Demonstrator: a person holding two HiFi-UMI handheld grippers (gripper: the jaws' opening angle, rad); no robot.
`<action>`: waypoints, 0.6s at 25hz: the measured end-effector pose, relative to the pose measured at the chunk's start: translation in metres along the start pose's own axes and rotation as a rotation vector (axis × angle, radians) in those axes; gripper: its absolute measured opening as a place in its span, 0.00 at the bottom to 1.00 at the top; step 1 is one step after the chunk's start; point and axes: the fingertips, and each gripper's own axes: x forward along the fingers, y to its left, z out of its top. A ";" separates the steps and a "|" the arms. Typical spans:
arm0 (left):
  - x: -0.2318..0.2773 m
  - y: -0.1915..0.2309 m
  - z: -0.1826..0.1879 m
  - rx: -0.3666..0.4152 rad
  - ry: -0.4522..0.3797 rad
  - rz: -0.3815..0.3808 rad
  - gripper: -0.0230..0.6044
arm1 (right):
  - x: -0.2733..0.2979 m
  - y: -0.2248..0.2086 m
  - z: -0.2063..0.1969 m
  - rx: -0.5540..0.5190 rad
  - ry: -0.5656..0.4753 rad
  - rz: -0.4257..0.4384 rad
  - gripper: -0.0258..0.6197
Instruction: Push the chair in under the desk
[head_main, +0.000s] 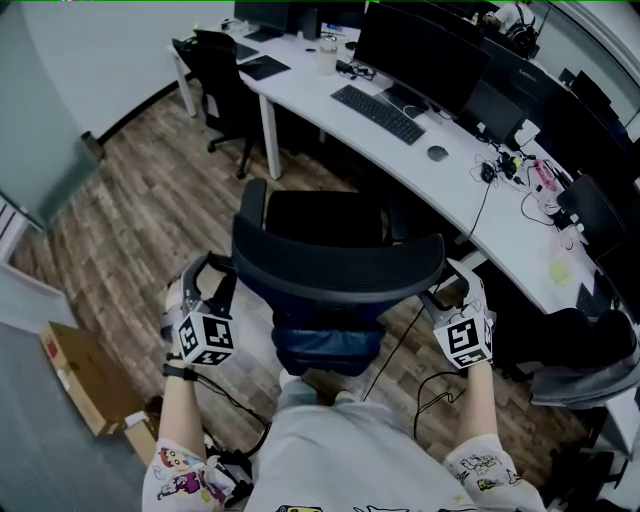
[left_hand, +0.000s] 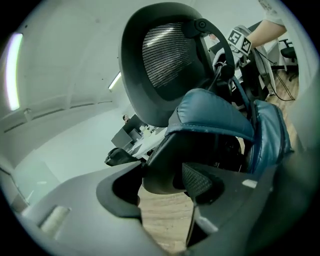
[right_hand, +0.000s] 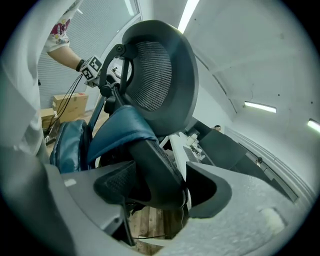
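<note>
Left gripper (left_hand: 162, 184) and right gripper (right_hand: 161, 186) are each clamped on a dark rigid edge of the chair (head_main: 338, 262) back frame, one per side, with the pads on plastic rather than mesh. Chair stands pulled out on the wood floor (head_main: 150, 200) between the person and the white desk (head_main: 300, 95), seat facing it and not yet under. Judged moderately heavy, stiff in the frame, springy in the mesh, and apt to swivel if pushed unevenly, so the paired frame hold looks right. Only container noted is a cardboard box (head_main: 78, 375) on the floor at left, contents not visible.
</note>
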 end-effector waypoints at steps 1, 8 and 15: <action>0.001 0.001 0.000 0.012 0.002 0.002 0.45 | 0.001 0.000 0.000 -0.003 -0.005 0.007 0.52; 0.006 0.008 -0.003 0.038 -0.003 -0.008 0.44 | 0.005 0.000 0.002 -0.040 0.015 -0.021 0.48; 0.020 0.020 -0.007 0.044 -0.022 -0.023 0.44 | 0.013 0.004 0.008 -0.029 0.039 -0.038 0.48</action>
